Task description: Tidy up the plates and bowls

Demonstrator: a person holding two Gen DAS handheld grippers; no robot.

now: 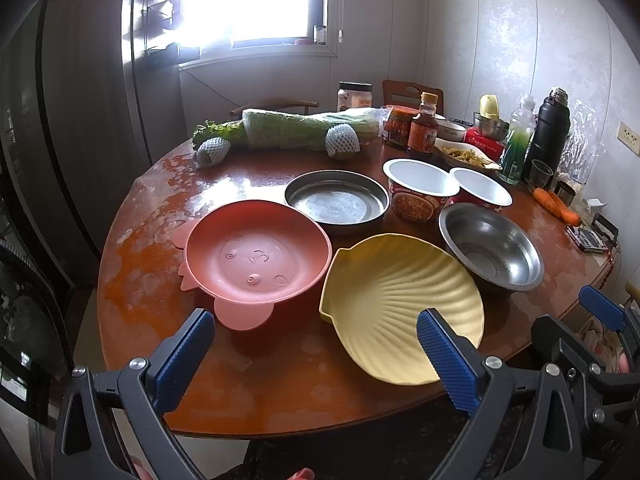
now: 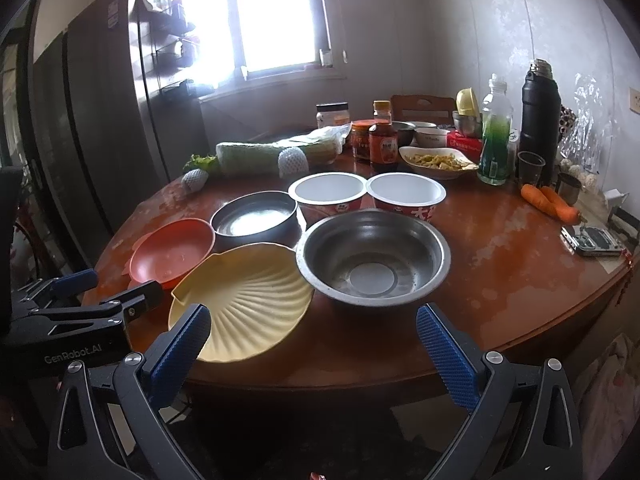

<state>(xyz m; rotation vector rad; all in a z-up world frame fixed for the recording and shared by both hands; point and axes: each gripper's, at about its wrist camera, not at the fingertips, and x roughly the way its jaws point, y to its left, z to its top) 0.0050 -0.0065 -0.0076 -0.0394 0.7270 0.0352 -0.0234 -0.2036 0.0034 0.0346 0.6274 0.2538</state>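
**Six empty dishes clustered near the front edge of a round table, both grippers held back and empty**

From the left wrist camera, the left gripper [image 1: 316, 346] hangs over the near edge of the round wooden table [image 1: 280, 392], jaws spread wide with nothing between them; the pink bowl [image 1: 256, 258] with small fins on its rim sits just past the left blue finger, towards the table's left side; the yellow shell-shaped plate [image 1: 396, 300] lies just beside it on the right, its near rim partly behind the right finger; behind the pink bowl stands a flat metal pan [image 1: 338, 202], and to the right of the shell plate a steel bowl [image 1: 492, 252]; two white-lined paper noodle cups [image 1: 422, 184] stand side by side behind the steel bowl; the right gripper [image 1: 600, 312] shows at the right edge of this view, beyond the table's rim, too cut off to judge its opening here.

From the right wrist camera, the right gripper [image 2: 314, 344] also hovers at the near edge, jaws spread and holding nothing; the steel bowl [image 2: 374, 258] sits straight ahead between the fingers, apparently touching the shell plate [image 2: 244, 300] on its left; the pink bowl [image 2: 172, 250] and metal pan [image 2: 254, 216] lie further left; the far edge is crowded with wrapped cabbage [image 2: 260, 154], sauce jars [image 2: 382, 142], a green bottle [image 2: 496, 136], a black flask [image 2: 540, 108] and carrots [image 2: 548, 200] near the right edge.
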